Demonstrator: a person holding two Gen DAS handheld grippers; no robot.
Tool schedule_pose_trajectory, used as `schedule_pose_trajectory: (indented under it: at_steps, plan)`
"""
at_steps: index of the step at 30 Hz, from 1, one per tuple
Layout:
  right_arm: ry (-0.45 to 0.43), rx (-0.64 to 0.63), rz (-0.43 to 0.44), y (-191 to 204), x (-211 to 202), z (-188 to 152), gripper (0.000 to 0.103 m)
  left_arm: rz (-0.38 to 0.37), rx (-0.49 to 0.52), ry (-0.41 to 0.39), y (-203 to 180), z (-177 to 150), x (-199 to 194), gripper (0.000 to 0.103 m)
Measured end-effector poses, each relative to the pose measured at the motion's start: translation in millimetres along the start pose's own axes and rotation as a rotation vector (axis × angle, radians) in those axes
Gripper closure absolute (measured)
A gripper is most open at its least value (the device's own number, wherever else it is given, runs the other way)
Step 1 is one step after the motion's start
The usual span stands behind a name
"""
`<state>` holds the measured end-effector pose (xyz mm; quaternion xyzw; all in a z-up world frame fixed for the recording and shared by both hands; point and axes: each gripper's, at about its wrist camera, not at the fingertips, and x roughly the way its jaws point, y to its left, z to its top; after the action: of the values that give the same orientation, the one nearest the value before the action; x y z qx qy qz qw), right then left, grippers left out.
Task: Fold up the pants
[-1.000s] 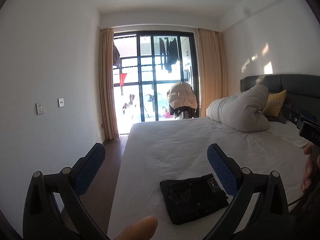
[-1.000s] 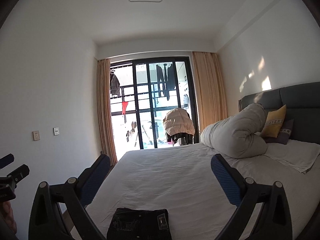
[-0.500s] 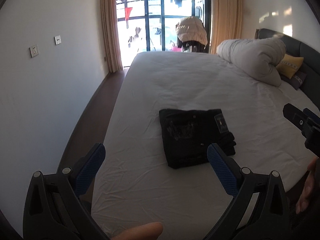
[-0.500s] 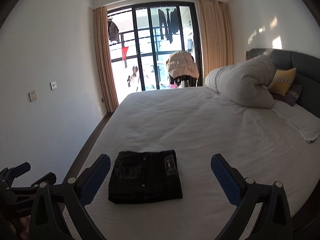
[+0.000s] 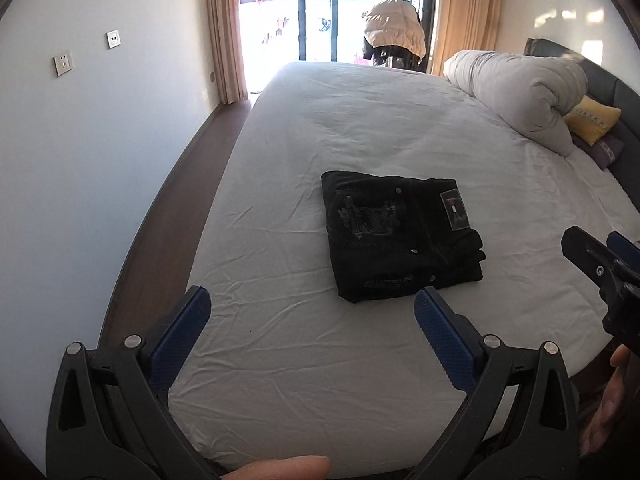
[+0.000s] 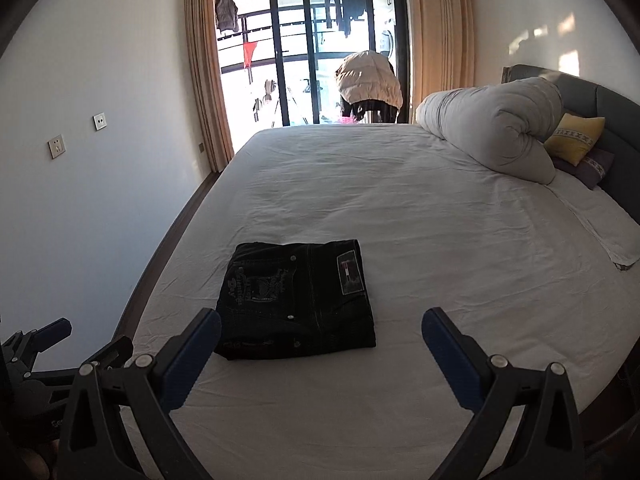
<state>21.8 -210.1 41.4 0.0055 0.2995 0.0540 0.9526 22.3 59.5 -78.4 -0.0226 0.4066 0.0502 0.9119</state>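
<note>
Both views have tipped down onto the bed [image 6: 400, 208]; pants [image 6: 296, 300] lie folded, my left tool [image 5: 308, 328] and right tool [image 6: 320, 344] wide, empty; I judge nothing remains.

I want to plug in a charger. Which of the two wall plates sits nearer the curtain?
The higher, farther plate, up and to the right of the lower plate, sits closer to the curtain.

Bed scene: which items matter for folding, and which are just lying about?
Job:
black pants, folded on the white sheet
left gripper, open
right gripper, open

Lying about:
rolled duvet
yellow cushion
beige puffer jacket
</note>
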Motion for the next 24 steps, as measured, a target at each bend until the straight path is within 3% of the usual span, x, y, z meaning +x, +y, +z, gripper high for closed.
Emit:
schedule_pose_trajectory:
  at_steps: [24]
  plan:
    - [0.113, -0.016, 0.002, 11.4, 15.7, -10.5, 0.000, -0.001, -0.016, 0.043, 2.3, -6.2, -2.5, 0.000]
